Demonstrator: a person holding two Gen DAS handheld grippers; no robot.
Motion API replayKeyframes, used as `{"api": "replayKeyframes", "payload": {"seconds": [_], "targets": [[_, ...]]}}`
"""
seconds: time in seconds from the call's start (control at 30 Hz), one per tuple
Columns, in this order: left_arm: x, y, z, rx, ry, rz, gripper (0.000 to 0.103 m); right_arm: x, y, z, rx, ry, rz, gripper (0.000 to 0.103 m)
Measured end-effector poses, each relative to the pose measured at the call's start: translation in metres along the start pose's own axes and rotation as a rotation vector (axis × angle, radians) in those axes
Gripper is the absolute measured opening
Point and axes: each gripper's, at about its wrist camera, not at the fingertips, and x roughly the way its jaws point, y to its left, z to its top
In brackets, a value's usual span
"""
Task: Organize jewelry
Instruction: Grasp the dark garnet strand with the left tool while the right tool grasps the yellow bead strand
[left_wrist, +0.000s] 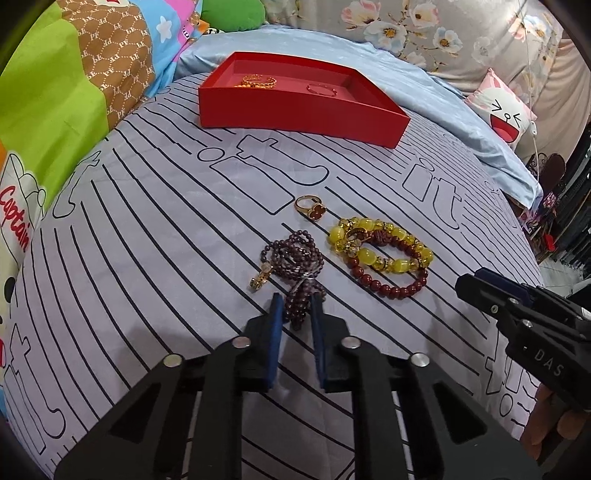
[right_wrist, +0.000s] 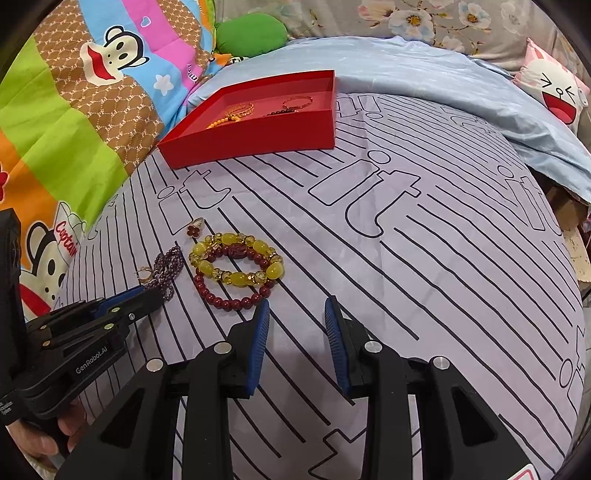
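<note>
A dark purple bead necklace (left_wrist: 295, 258) lies bunched on the striped bedsheet, and my left gripper (left_wrist: 295, 301) is shut on its near end. It also shows in the right wrist view, left gripper (right_wrist: 151, 293) at the necklace (right_wrist: 168, 269). A small gold ring (left_wrist: 260, 278) lies by the beads. Beyond are a gold ring with a red stone (left_wrist: 312, 208), a yellow bead bracelet (left_wrist: 380, 240) and a red bead bracelet (left_wrist: 391, 284). The red tray (left_wrist: 295, 110) at the back holds gold bracelets (left_wrist: 258, 81). My right gripper (right_wrist: 295, 310) hovers open and empty, right of the red bracelet (right_wrist: 229, 301).
A bright cartoon blanket (right_wrist: 74, 129) rises along the left. A light blue pillow (left_wrist: 461, 122) lies behind the tray, with a pink cartoon cushion (left_wrist: 506, 110) at the far right. The bed drops off at the right edge (right_wrist: 576, 258).
</note>
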Motion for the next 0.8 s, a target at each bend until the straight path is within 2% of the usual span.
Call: {"api": "replayKeyframes", "payload": {"seconds": [0.3,0.8], "targets": [[-0.016,-0.004,-0.002,0.017,-0.022,-0.007,0.01,0.003,0.003,0.006,0.003,-0.001,0.019,0.031],[-0.008,0.0,-0.007,0.003,0.018,0.007,0.01,0.023,0.013,0.026,-0.016,0.003,0.026,0.03]]}}
